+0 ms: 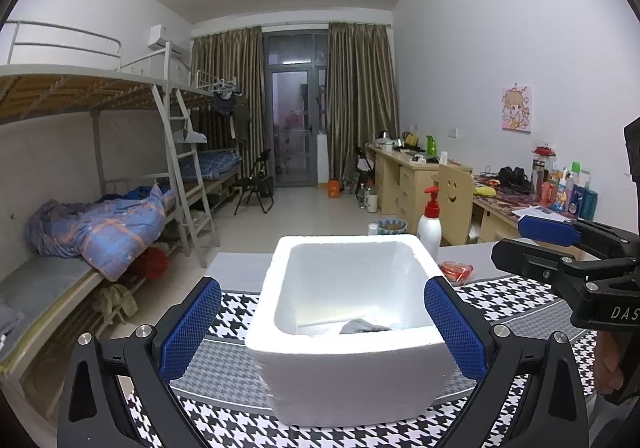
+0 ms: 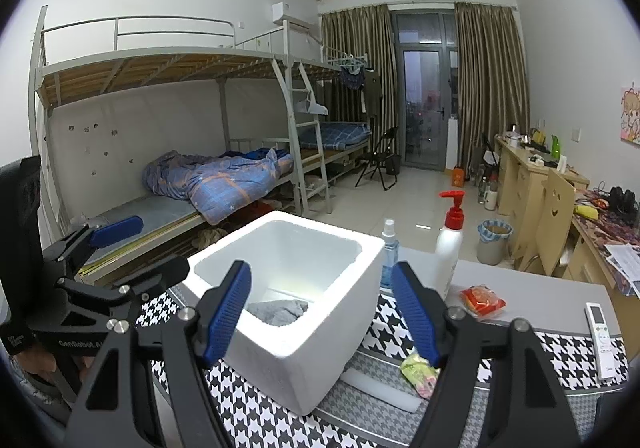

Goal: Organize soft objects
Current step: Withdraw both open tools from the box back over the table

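left gripper [image 1: 322,322]: jaws released, empty | right gripper [image 2: 322,310]: jaws released, empty | crumpled grey cloth [image 2: 276,312] inside white foam box [image 2: 320,344]

Matt white foam box [image 2: 320,332], grainy-walled, holding soft grey cloth [image 2: 276,311]; woven houndstooth tablecloth [image 2: 560,352]; glossy plastic pump bottle [image 2: 448,248]; ribbed blue gripper pads [image 2: 228,312] on matt black plastic arms.

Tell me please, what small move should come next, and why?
Probably swing the right gripper, open and empty, right and down to the green-pink soft packet on the cloth. The foam box holds only a grey cloth, and this packet lies closest.
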